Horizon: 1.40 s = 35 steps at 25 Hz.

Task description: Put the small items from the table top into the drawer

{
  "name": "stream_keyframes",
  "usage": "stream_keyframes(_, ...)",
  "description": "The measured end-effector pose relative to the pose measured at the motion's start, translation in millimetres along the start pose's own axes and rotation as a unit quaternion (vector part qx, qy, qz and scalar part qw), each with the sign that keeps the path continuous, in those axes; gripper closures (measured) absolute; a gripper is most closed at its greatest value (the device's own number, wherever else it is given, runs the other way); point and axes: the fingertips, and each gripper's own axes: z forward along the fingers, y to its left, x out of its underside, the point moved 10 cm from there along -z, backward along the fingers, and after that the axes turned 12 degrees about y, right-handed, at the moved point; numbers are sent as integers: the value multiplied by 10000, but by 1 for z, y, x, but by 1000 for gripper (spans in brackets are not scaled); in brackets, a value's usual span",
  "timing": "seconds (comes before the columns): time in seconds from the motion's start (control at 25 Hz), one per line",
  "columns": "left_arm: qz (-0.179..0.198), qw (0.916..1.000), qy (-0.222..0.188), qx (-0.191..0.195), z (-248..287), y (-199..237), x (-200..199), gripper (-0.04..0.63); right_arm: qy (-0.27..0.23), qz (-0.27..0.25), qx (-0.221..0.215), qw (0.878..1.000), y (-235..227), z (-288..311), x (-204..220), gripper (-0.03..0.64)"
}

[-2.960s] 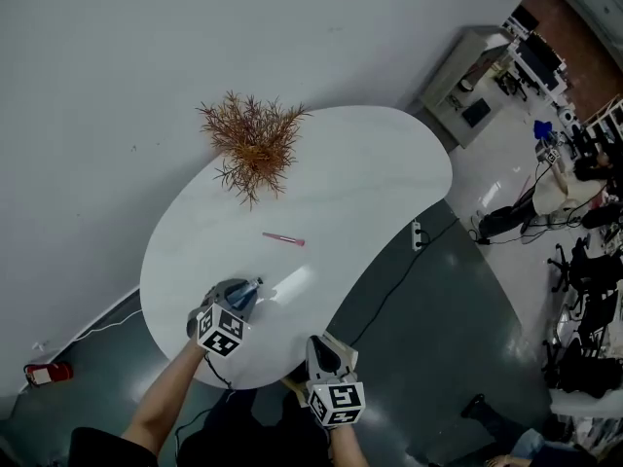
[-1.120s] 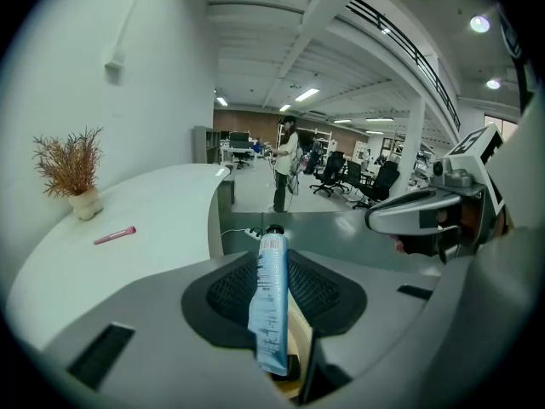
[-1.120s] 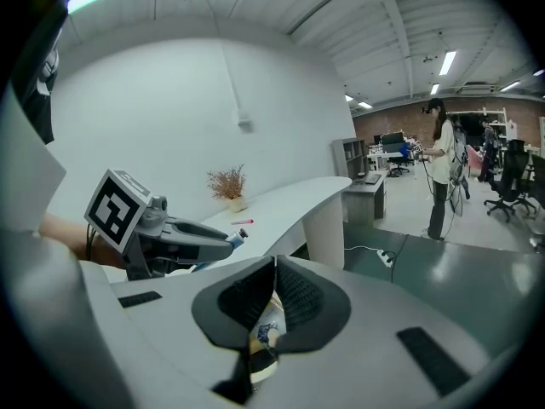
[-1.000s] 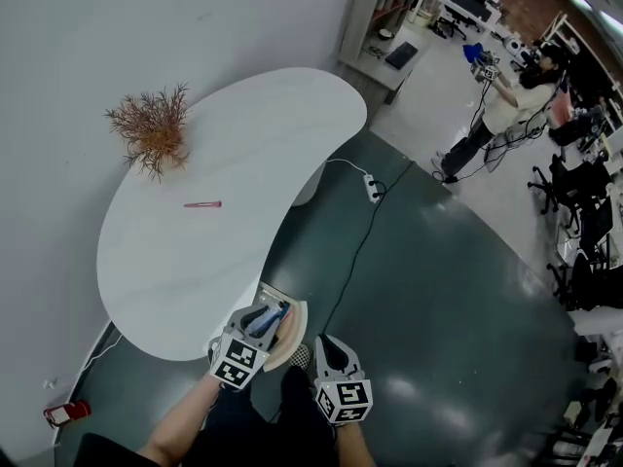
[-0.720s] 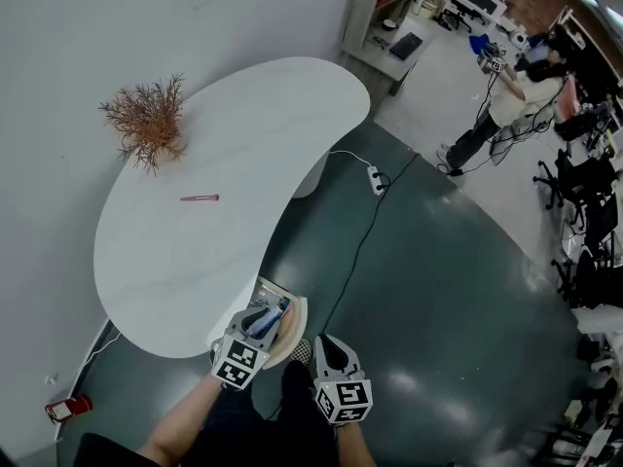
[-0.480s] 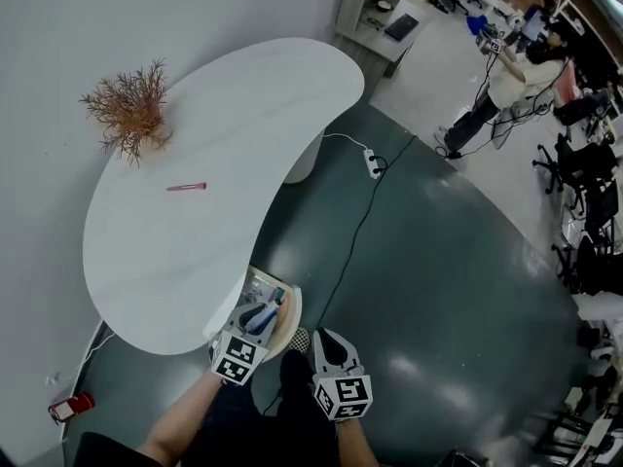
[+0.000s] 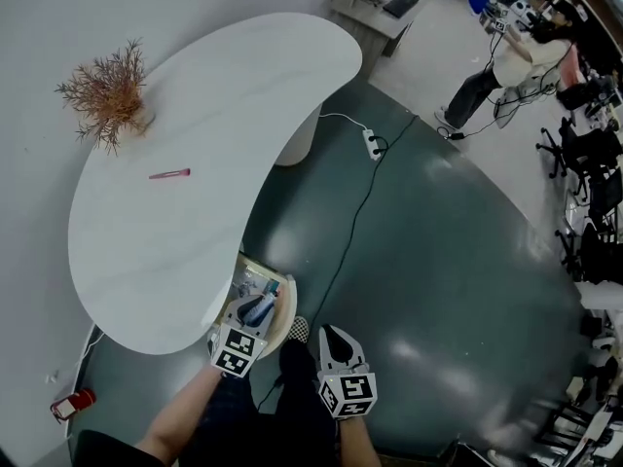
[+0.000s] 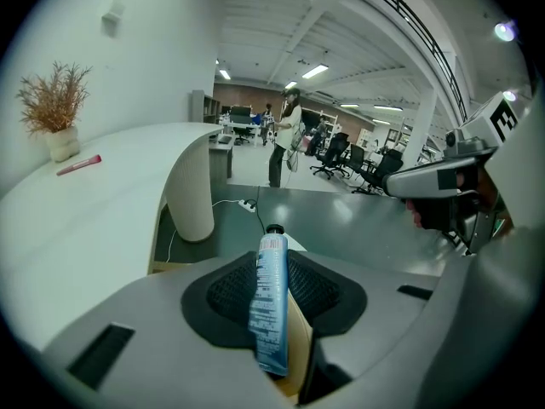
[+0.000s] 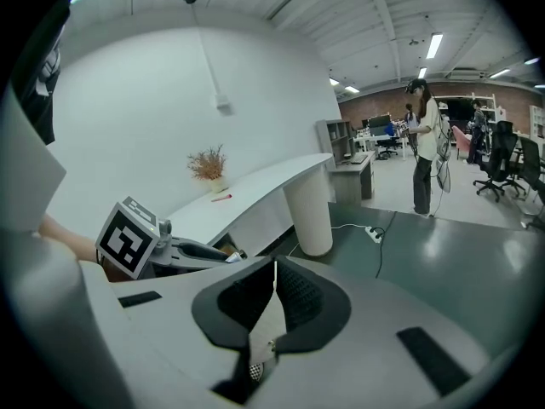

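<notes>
The dark green floor fills the right of the head view. A white, bean-shaped table runs along the wall at the left. Under its near edge a pale wooden drawer stands pulled out over the floor, with a few small things already lying inside that are too small to make out.

The left gripper hangs over the open drawer, tilted downward. Its jaws are clamped on a blue tube: the tube stands nearly upright between the pads, which press on its two flat sides. Its dark cap points away from the camera, past the jaw tips, and its crimped end sits low at the root of the jaws. The tube is over the drawer and is not resting in it.

The right gripper is just beside the left one, off the table's near edge and over the floor. Its jaws are pressed together with nothing between them.

A dried plant in a small pot stands at the table's far left end by the wall. A pink pen lies flat near the middle of the top, between the plant and the drawer edge and well apart from both grippers.
</notes>
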Motion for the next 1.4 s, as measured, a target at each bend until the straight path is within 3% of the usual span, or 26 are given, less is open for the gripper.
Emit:
stream_keyframes(0.76,-101,9995,276,62,77,30,52,474,85,86,8,9999,-18,75,43,587)
stream_keyframes(1.4,98,9986,520,60,121,44,71,474,102,136,134,9998,-27,100,55,586)
